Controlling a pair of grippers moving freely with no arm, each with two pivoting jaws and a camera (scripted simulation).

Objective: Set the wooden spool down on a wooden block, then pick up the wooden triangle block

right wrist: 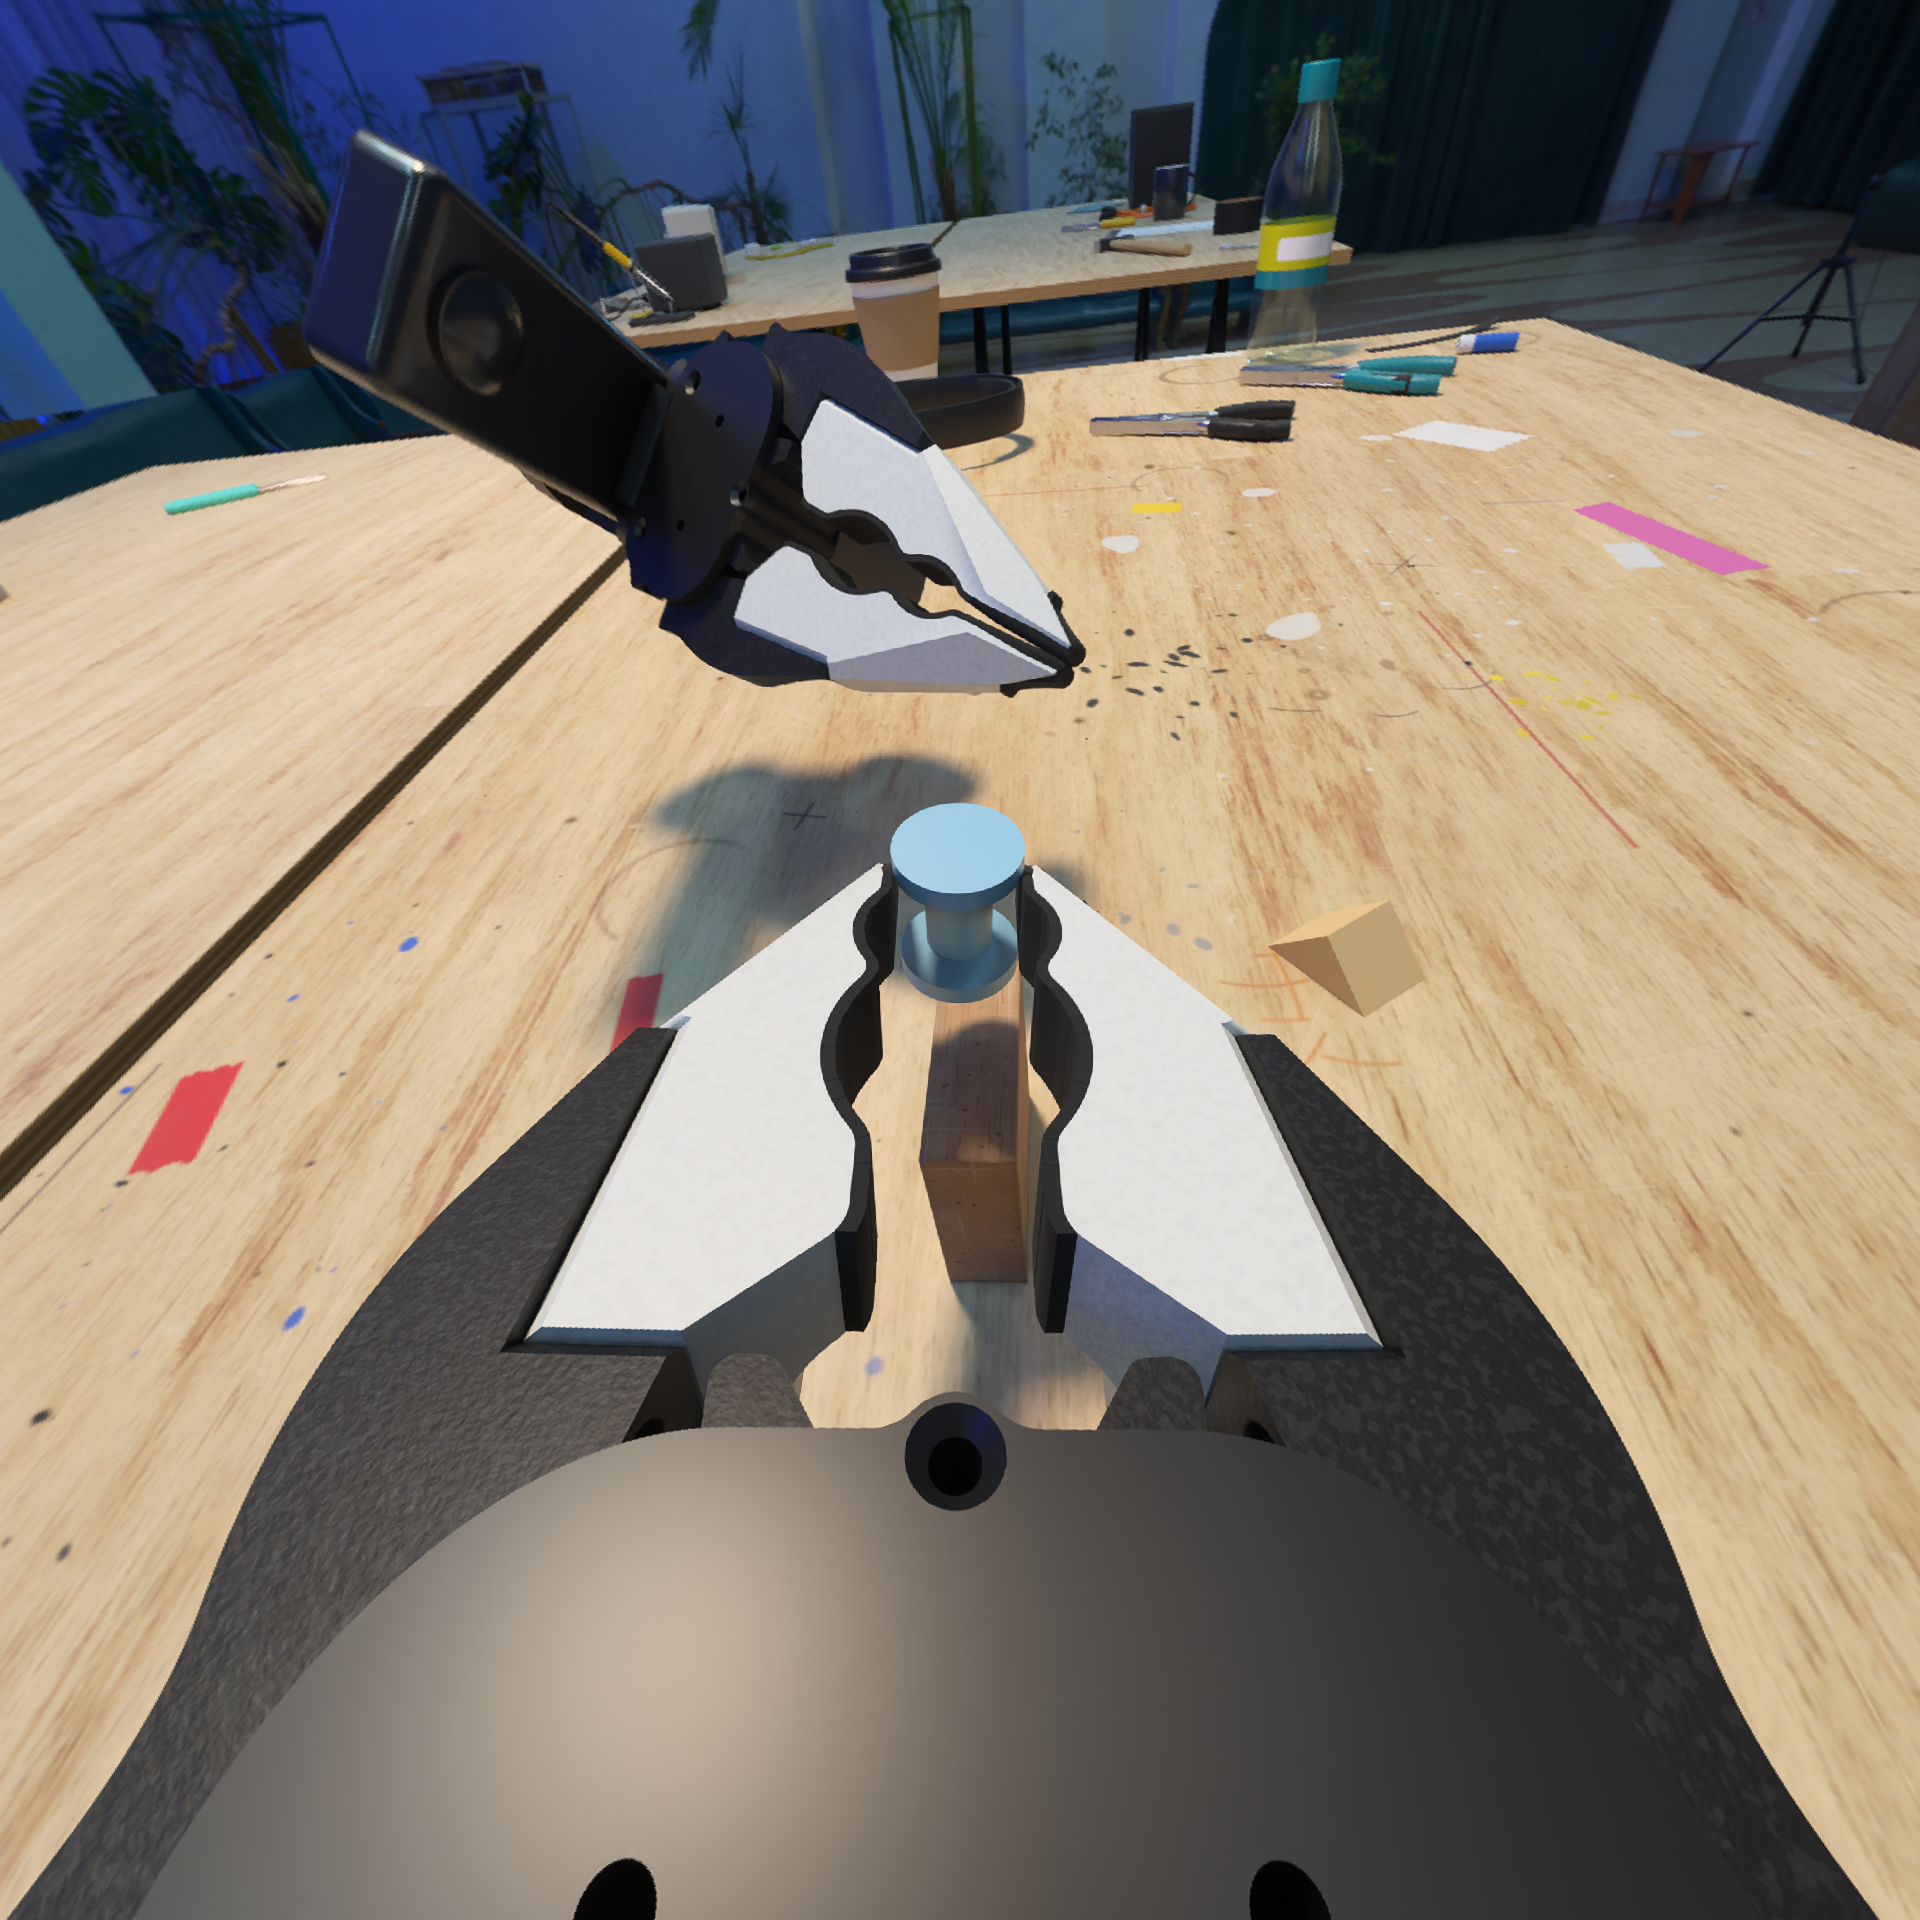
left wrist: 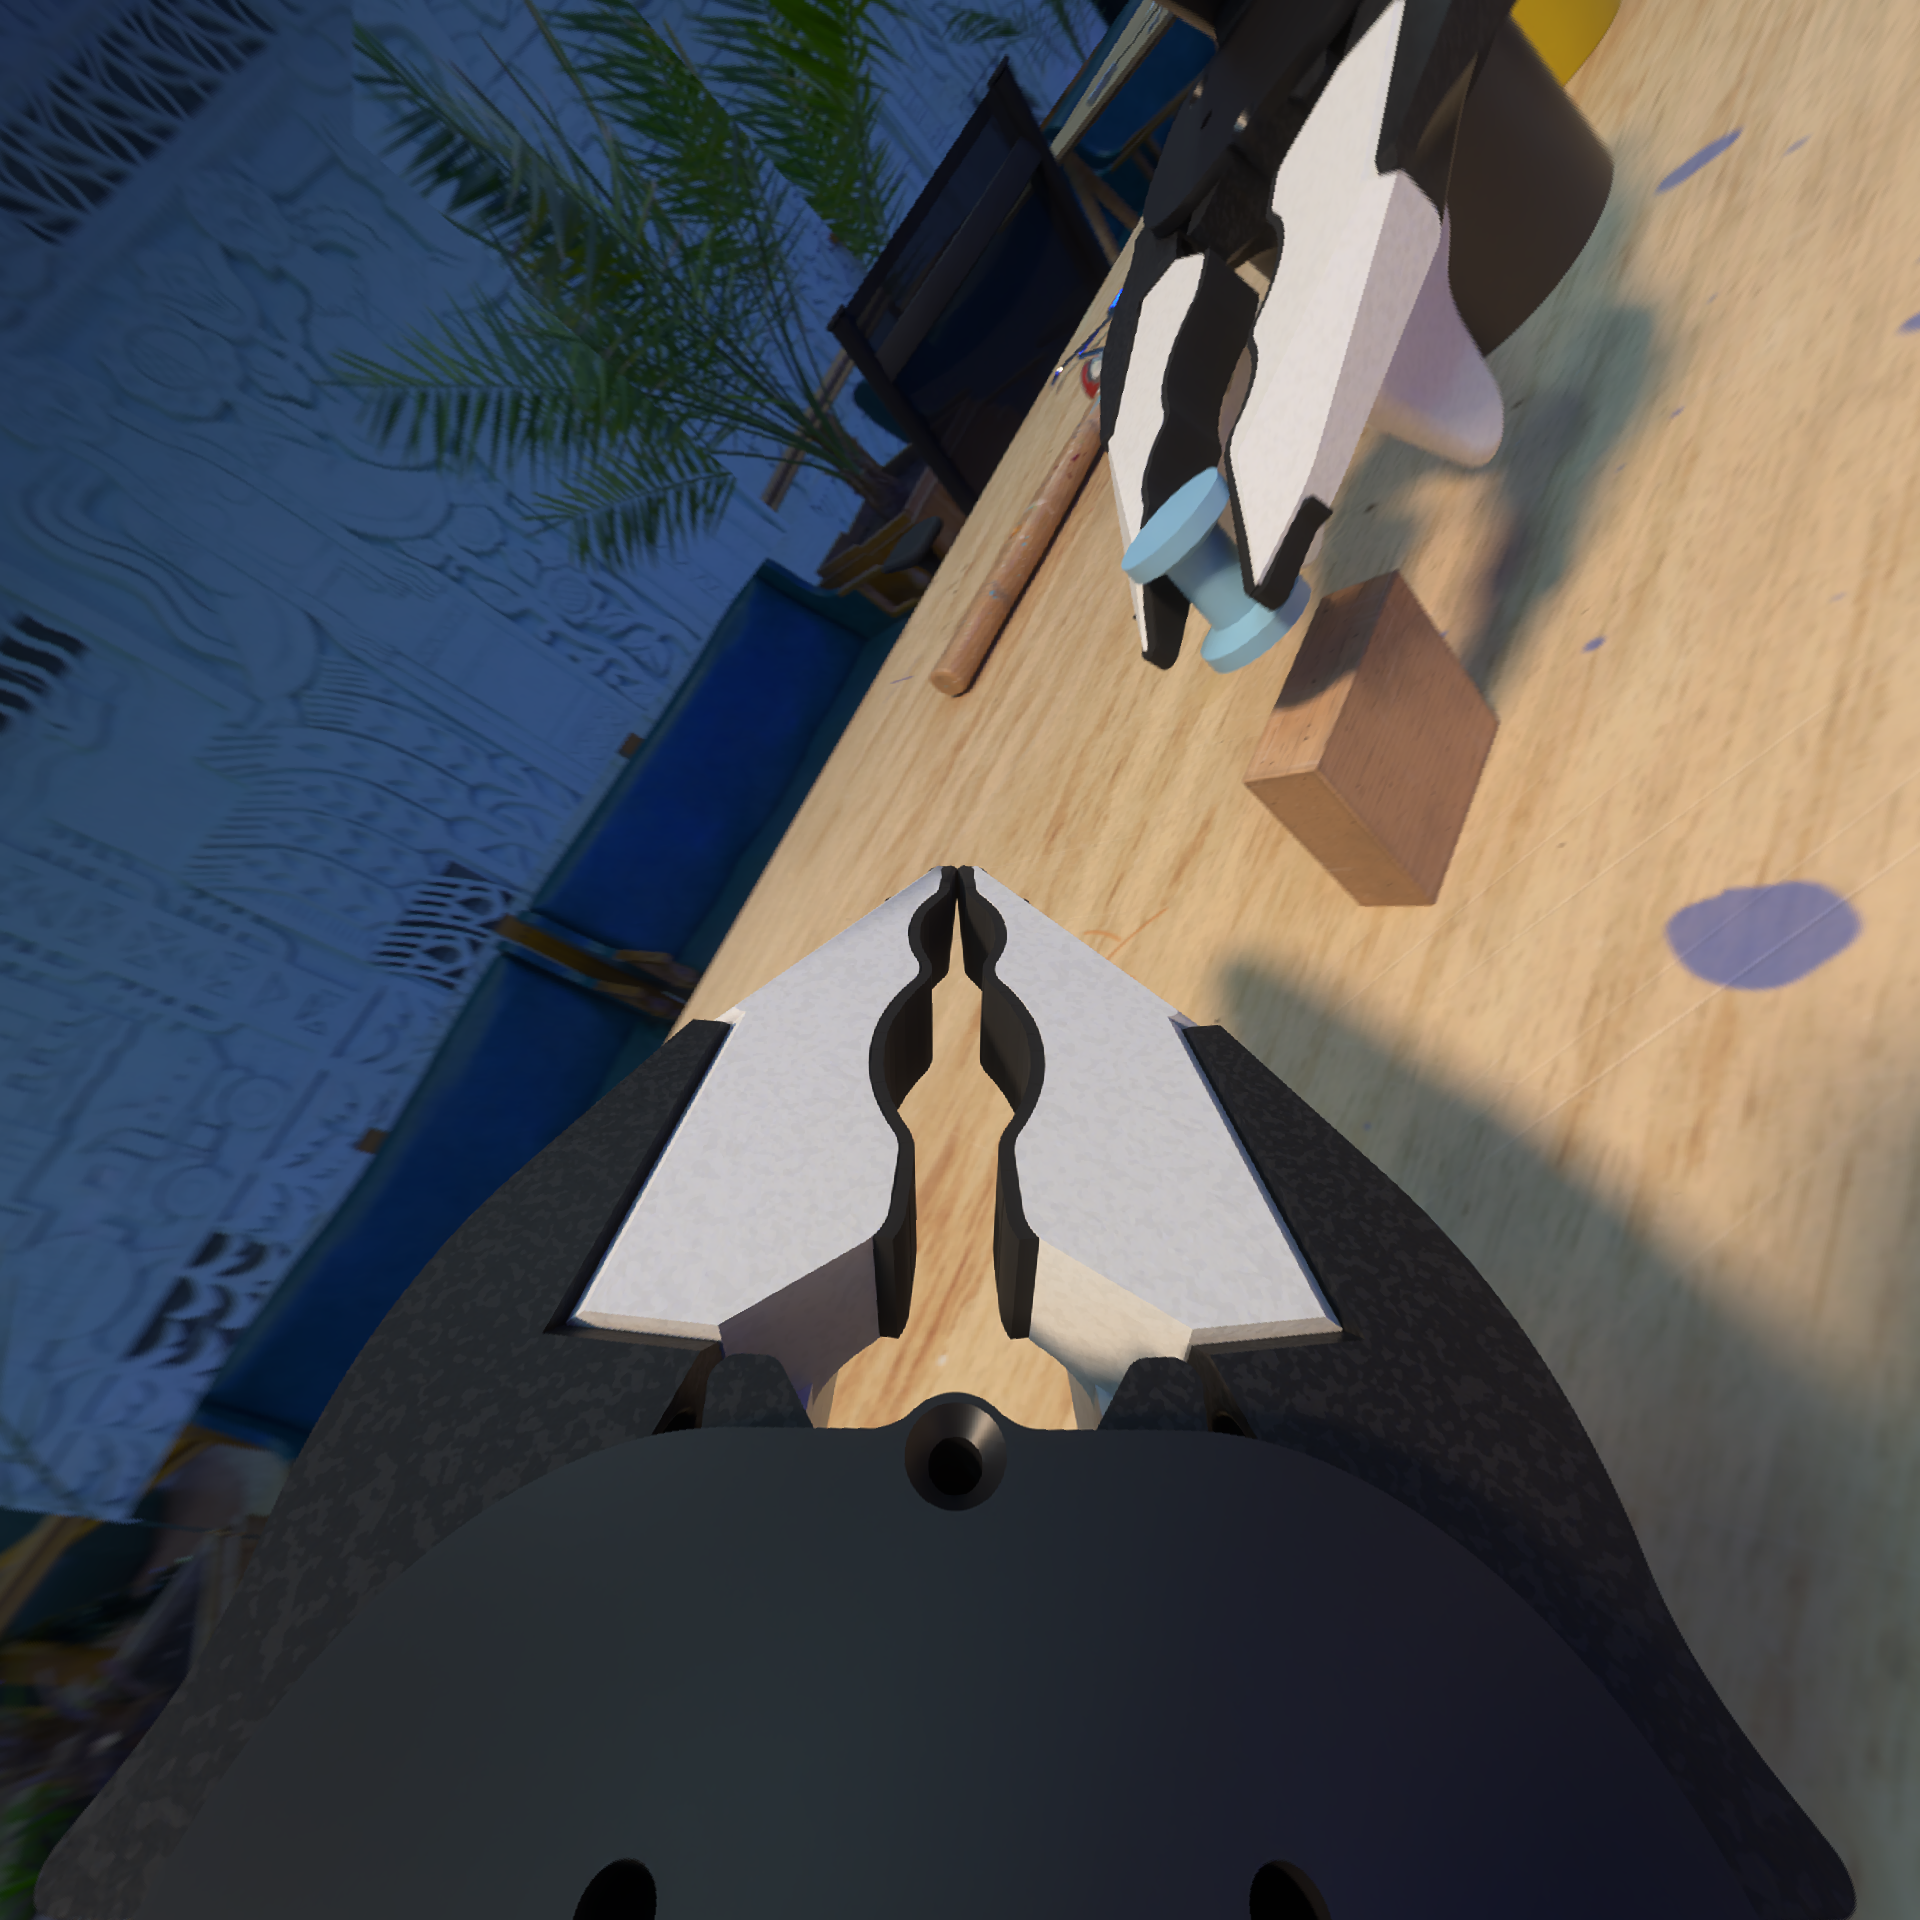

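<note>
My right gripper [right wrist: 956,894] is shut on a light blue spool [right wrist: 957,854] and holds it just above the far end of a brown wooden block [right wrist: 977,1164] lying on the table. The left wrist view shows the same: the right gripper [left wrist: 1216,613], the spool [left wrist: 1210,566] and the block [left wrist: 1371,748] beside it. A tan wooden triangle block [right wrist: 1351,954] lies on the table to the right of my right gripper. My left gripper [left wrist: 956,873] is shut and empty, hovering above the table; it also shows in the right wrist view [right wrist: 1065,660].
A wooden dowel [left wrist: 1018,561] lies near the table edge. Pliers [right wrist: 1195,421], teal-handled tools [right wrist: 1382,372], a bottle [right wrist: 1294,208] and a paper cup [right wrist: 896,301] stand at the far side. A dark seam [right wrist: 312,831] divides the table on the left.
</note>
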